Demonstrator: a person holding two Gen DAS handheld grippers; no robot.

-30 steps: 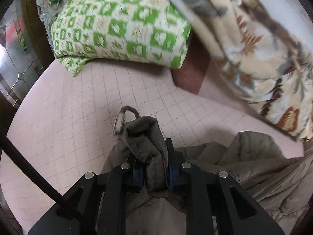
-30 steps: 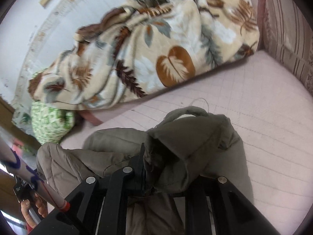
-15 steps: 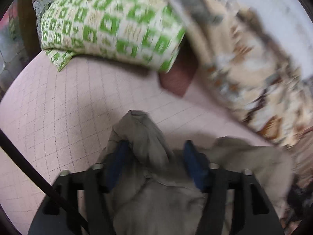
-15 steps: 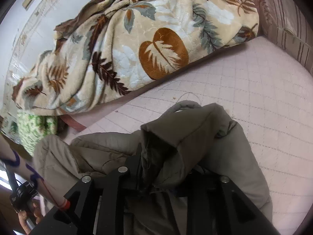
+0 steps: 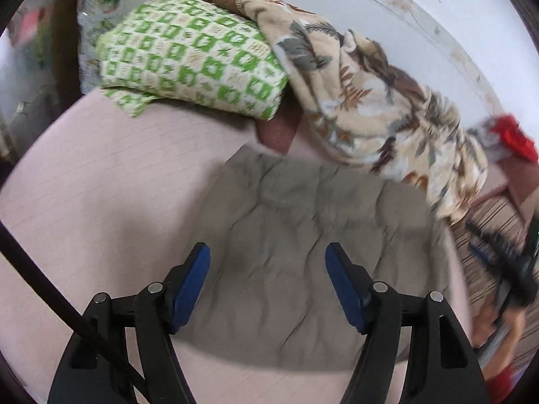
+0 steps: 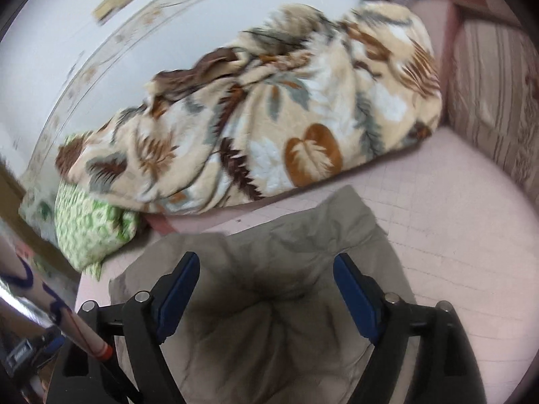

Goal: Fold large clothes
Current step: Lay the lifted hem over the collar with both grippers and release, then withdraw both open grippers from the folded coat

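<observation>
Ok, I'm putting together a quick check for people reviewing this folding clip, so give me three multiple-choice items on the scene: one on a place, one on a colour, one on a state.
1. Where does the grey-brown garment lie?
A. On the pink quilted bed cover
B. On top of the leaf-print blanket
C. Hanging from a hook

2. What colour is the pattern on the folded cloth beside the leaf-print blanket?
A. Blue
B. Green
C. Black

3. How do the left gripper and right gripper stand?
A. Both open, nothing between the pads
B. Both clamped on the garment
C. One open, one clamped

Answers:
1 A, the garment is spread flat on the pink cover, in front of the blanket.
2 B, green squares on a cream ground.
3 A, the jaws have just been opening; both pairs of blue pads stand apart above the fabric.
</observation>
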